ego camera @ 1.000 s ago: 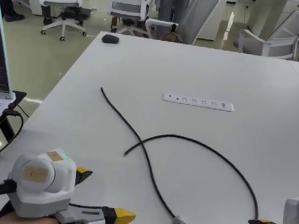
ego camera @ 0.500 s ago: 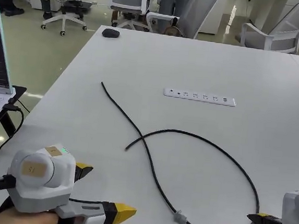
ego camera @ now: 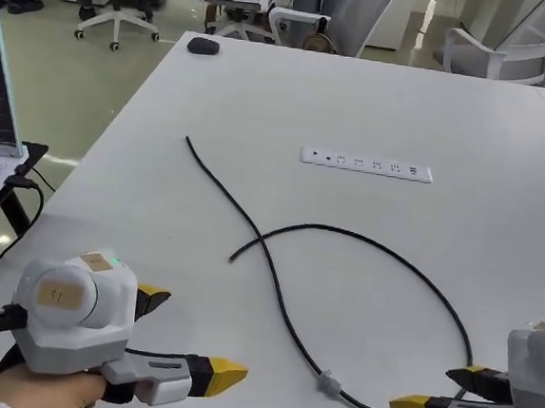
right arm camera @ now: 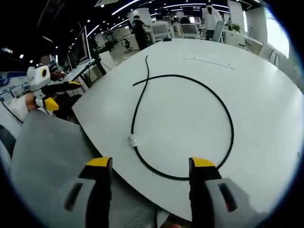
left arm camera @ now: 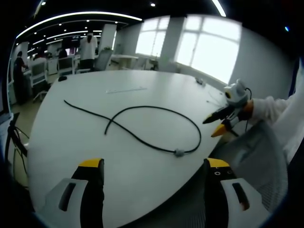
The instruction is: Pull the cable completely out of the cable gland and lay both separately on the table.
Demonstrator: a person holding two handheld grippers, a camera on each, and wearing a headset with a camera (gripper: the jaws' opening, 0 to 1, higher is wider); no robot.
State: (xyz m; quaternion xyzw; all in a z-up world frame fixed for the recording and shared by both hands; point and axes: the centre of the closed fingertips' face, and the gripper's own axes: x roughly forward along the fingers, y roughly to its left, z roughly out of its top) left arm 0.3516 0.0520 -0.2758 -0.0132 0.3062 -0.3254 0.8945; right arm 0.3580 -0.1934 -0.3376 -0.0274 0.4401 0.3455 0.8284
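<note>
A black cable [ego camera: 275, 285] is seen looped across itself on the white table [ego camera: 263, 98]. It is threaded through a pale cable gland [ego camera: 329, 385], which lies near the front edge. The left gripper [ego camera: 194, 336] and right gripper [ego camera: 435, 391] are held low on either side of the gland, jaws spread and nothing between them. They appear placed so that one can take the gland and the other the cable. A power strip [ego camera: 367, 164] lies well beyond.

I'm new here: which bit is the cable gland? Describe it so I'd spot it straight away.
Start at the big white table and find the long black cable looped across it. Follow the loop to the near edge: the cable gland is the small pale grey fitting threaded on it, the only light lump on a thin black line.
</note>
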